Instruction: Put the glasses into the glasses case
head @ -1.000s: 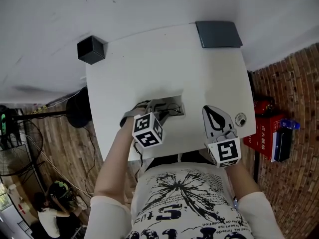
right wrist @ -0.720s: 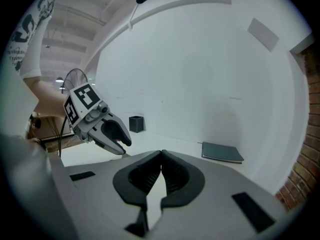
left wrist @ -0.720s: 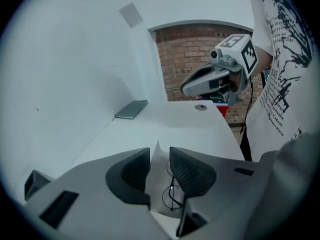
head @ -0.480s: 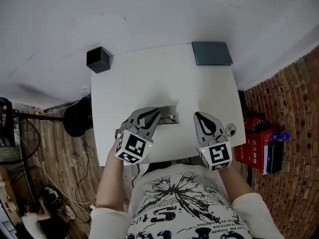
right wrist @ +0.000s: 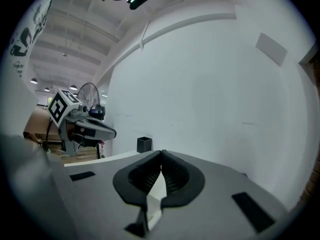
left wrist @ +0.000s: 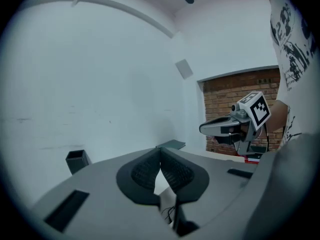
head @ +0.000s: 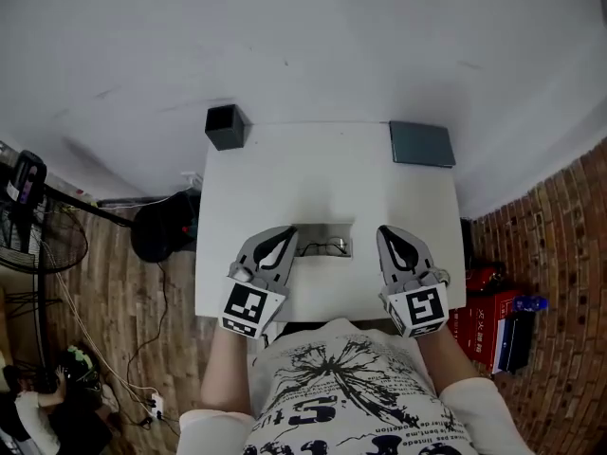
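Observation:
An open grey glasses case lies in the middle of the white table, with thin dark glasses lying in it. My left gripper hovers just left of the case, its jaws shut with nothing between them. In the left gripper view the closed tips point level over the table, and a bit of the glasses' wire frame shows below them. Just right of the case hangs my right gripper, also shut and empty.
A black cube-shaped box stands at the table's far left corner, a flat dark grey pad at the far right corner. Beside the table are a floor fan on the left and red boxes on the right.
The left gripper lifted off the case, rolled level and its jaws went from open to shut. The right gripper rose too. Both now hang beside the case.

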Demonstrator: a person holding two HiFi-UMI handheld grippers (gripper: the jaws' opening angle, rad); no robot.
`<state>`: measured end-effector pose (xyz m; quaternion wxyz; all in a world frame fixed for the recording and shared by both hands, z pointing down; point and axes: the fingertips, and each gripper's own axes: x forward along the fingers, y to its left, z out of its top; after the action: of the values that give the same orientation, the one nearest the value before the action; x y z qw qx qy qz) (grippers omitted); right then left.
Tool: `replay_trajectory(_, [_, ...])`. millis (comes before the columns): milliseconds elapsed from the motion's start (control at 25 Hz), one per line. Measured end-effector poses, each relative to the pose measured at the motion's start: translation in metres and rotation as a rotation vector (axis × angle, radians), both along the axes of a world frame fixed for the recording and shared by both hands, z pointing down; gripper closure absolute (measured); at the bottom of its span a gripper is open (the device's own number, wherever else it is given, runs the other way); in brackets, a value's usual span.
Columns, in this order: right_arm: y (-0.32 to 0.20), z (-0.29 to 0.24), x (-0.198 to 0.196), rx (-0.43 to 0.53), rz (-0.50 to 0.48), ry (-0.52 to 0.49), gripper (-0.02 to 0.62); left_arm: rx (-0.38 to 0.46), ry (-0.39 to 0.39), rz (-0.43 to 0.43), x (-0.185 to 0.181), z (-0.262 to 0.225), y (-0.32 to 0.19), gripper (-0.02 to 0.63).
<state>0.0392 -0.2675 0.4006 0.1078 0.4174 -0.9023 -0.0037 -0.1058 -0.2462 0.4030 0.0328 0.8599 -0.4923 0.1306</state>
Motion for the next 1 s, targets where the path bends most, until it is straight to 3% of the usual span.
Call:
replay_trajectory(200, [0.003, -0.021, -0.001, 0.044, -0.018, -0.036, 0.580, 0.071, 0.051, -0.104, -0.024, -0.028, 0.010, 0.591])
replay_trajectory(480, [0.009, -0.034, -0.002, 0.079, -0.039, -0.052, 0.581, 0.113, 0.059, -0.184, -0.044, -0.051, 0.021, 0.591])
replay_trajectory(760, [0.013, -0.033, -0.003, 0.074, -0.035, -0.050, 0.581, 0.146, 0.070, -0.189, -0.046, -0.062, 0.022, 0.591])
replay_trajectory(1000, [0.016, -0.032, -0.003, 0.070, -0.017, -0.037, 0.583, 0.120, 0.059, -0.168, -0.045, -0.058, 0.025, 0.591])
